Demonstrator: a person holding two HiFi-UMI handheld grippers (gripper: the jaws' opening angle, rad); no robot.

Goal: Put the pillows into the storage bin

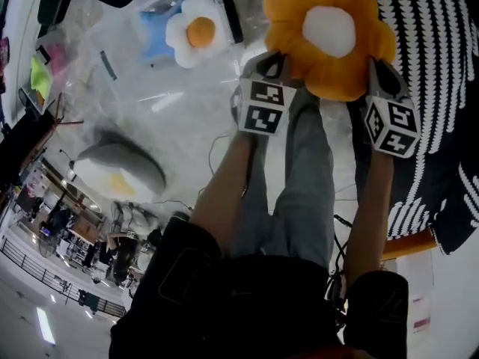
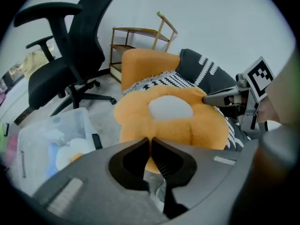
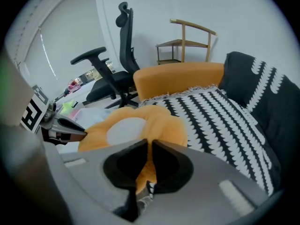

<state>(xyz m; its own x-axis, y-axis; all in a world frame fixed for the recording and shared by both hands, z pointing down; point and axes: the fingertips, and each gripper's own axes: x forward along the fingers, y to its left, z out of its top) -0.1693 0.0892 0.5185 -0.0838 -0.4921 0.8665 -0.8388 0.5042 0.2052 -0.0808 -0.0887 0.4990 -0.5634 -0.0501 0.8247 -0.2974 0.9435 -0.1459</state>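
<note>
An orange flower pillow (image 1: 329,32) with a white centre hangs between my two grippers, above a black-and-white patterned sofa. My left gripper (image 1: 277,66) is shut on its left petal edge, and my right gripper (image 1: 376,75) is shut on its right petal edge. In the left gripper view the jaws pinch the pillow (image 2: 171,118) at its near rim. The right gripper view shows the same pinch on the pillow (image 3: 136,125). The clear storage bin (image 1: 120,43) stands to the left; in it lie a fried-egg pillow (image 1: 193,28) and a blue pillow (image 1: 153,32).
A grey and white egg-shaped pillow (image 1: 120,172) lies on the floor by the bin. A black office chair (image 2: 70,46) and a wooden shelf (image 2: 140,41) stand beyond. The orange sofa arm (image 3: 180,78) is behind the pillow.
</note>
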